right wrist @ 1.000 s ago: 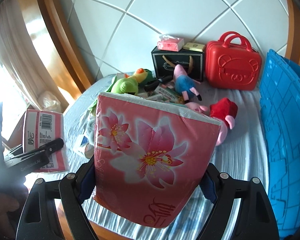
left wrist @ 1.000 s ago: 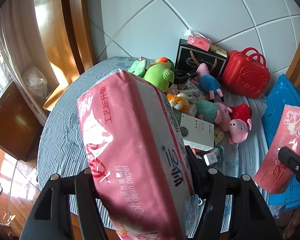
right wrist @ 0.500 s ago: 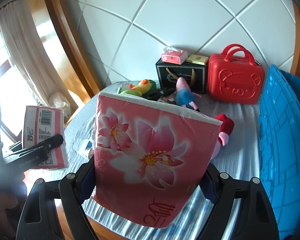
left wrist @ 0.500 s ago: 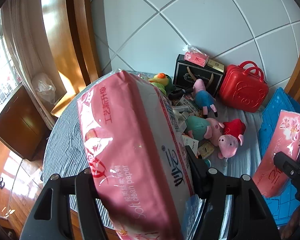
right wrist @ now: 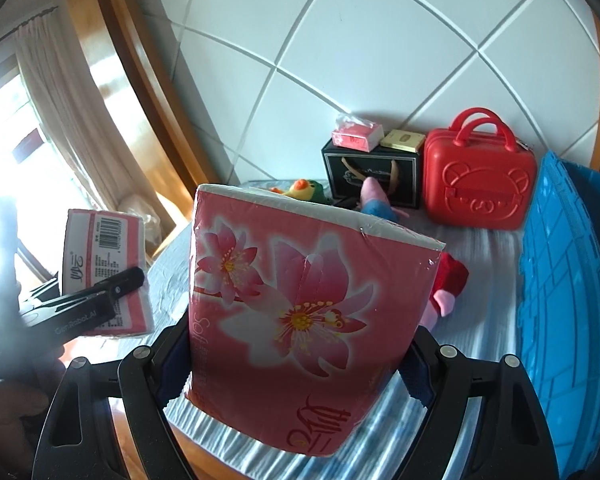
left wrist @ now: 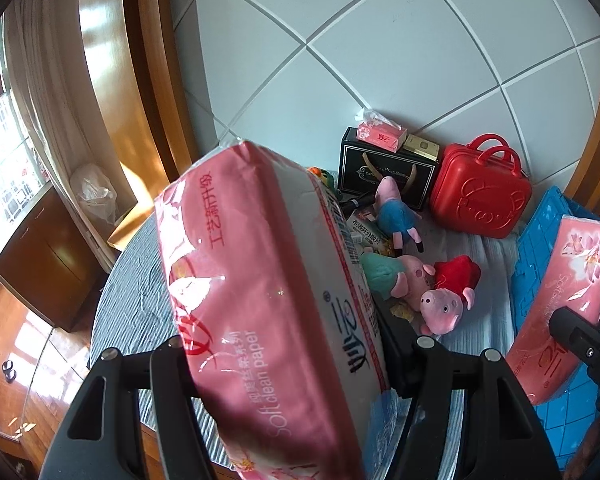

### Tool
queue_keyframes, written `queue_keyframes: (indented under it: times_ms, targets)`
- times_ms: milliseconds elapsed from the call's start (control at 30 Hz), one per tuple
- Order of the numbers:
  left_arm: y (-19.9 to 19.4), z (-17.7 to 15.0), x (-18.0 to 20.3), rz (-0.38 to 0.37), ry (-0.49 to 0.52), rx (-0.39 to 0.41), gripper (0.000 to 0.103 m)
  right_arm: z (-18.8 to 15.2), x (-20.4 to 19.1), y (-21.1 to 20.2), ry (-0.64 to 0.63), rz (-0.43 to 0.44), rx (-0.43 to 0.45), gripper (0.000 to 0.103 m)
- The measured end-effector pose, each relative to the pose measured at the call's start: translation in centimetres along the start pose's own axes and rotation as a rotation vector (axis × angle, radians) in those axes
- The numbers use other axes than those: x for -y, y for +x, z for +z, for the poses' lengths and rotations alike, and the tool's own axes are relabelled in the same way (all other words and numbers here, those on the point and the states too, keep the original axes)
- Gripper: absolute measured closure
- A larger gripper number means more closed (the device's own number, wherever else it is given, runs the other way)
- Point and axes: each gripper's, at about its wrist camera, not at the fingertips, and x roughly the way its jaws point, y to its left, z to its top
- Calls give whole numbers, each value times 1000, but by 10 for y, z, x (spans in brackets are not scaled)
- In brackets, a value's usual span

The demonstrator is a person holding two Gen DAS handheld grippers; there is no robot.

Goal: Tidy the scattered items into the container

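My left gripper (left wrist: pixel 284 360) is shut on a long pink tissue pack (left wrist: pixel 260 280) and holds it up above the round table, its far end pointing at the wall. My right gripper (right wrist: pixel 296 360) is shut on a second pink pack with a flower print (right wrist: pixel 300 280). In the left wrist view that second pack (left wrist: pixel 572 280) hangs in front of the blue crate (left wrist: pixel 540 248) at the right. In the right wrist view the blue crate (right wrist: pixel 560 280) stands at the right, and the left pack (right wrist: pixel 104 248) shows at the left with a black finger (right wrist: pixel 116 284) across it.
On the table's grey-blue cloth (left wrist: pixel 140 292) lie two plush pigs (left wrist: pixel 440 308) and a blue-dressed pig (left wrist: pixel 396 212). A red case (left wrist: pixel 480 200) and a black gift box (left wrist: pixel 380 172) bearing a small tissue pack (left wrist: pixel 380 136) stand against the tiled wall. A green plush bird (right wrist: pixel 304 190) lies nearby.
Both grippers have risen with their packs and tilted up a little. The toys and boxes now look smaller and lower, and more wall shows. Neither grip has changed.
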Motion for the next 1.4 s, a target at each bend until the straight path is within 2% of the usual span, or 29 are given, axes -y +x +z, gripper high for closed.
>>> queue_keyframes:
  times_ms: [433, 733, 1133, 1400]
  targets:
    - [-15, 24, 72, -27, 24, 52, 40, 30, 53, -31, -17, 3, 39, 18]
    - [-20, 34, 133, -73, 64, 74, 40, 35, 95, -58, 6, -12, 55, 18]
    - [-35, 36, 233, -162, 174, 100, 40, 30, 166, -102, 75, -78, 93, 18]
    - [-51, 30, 314, -254, 280, 113, 40, 19, 216, -141, 134, -137, 123, 18]
